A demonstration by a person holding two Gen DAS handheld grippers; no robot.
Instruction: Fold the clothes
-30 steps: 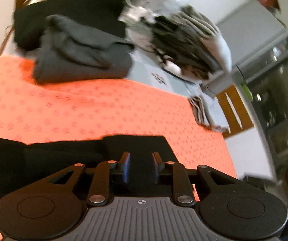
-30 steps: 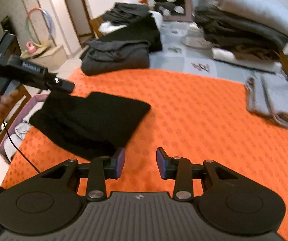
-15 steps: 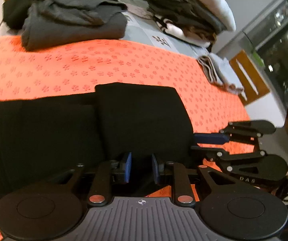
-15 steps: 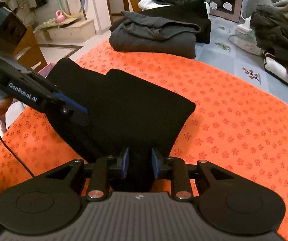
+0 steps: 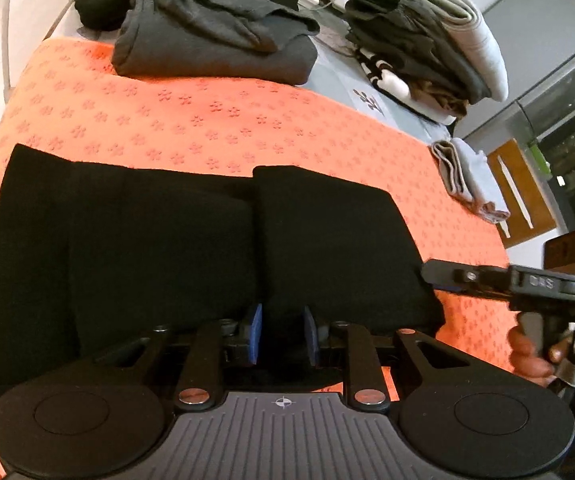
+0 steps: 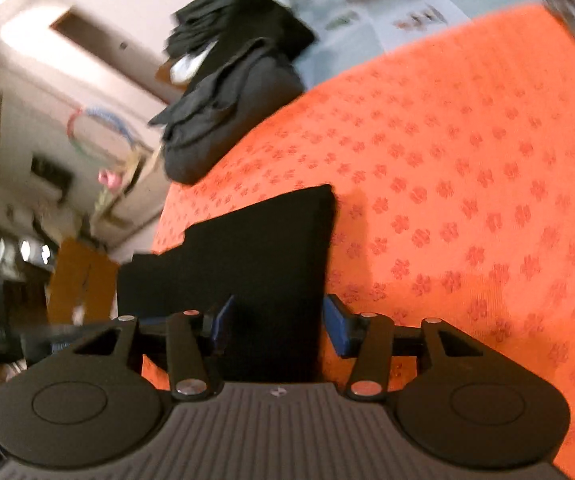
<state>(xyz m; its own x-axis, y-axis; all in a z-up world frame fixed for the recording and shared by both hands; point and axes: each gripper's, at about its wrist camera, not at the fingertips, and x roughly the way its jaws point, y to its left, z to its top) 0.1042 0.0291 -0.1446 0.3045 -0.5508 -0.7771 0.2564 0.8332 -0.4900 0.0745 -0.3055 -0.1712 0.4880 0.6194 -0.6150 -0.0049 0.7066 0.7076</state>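
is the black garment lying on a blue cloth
No, in the left wrist view the black garment lies flat on an orange cloth with a small flower pattern.

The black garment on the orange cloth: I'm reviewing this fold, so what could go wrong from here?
1. The right gripper is opening with the black garment between its fingers; the folded layer may spring back.
2. The left gripper holds the near edge; pulling could drag the fold crooked.
3. The garment lies near the orange cloth edge and could slide off.
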